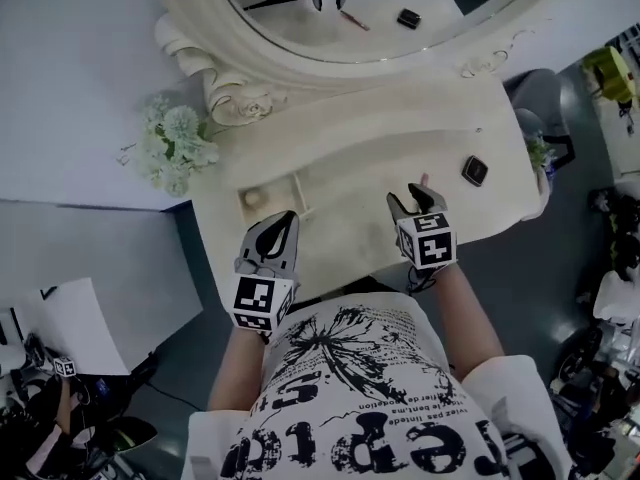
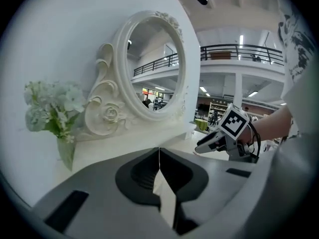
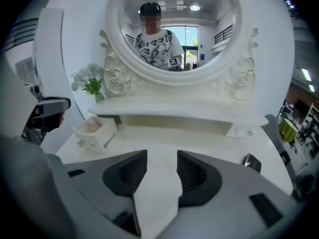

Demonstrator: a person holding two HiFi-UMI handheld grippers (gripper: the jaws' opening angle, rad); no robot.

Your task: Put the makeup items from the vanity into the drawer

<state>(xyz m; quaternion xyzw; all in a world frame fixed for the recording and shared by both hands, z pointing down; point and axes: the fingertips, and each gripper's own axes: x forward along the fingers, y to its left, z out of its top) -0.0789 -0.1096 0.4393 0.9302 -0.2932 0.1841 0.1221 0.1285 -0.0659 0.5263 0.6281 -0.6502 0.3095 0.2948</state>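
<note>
The person is standing at the front edge of the white vanity (image 1: 350, 198), holding both forearms out low and close to the body, marker cubes facing up. The left gripper (image 1: 281, 230) is hovering over the near left part of the top, aiming toward the mirror (image 1: 370, 8) and the flowers (image 1: 175, 148); its jaws are pressing together with nothing between them. The right gripper (image 1: 412, 204) is tipping more steeply down over the near right part, its jaws standing partway apart over bare tabletop, gripping nothing. A thin pinkish thing (image 1: 424, 179) is showing just past its tips, too small to identify. A dark compact (image 1: 475, 170) is lying on the vanity to the right, apart from that gripper. The small drawer (image 1: 250, 208) is sitting open at the left, just ahead of the left gripper, holding something round and pale
</note>
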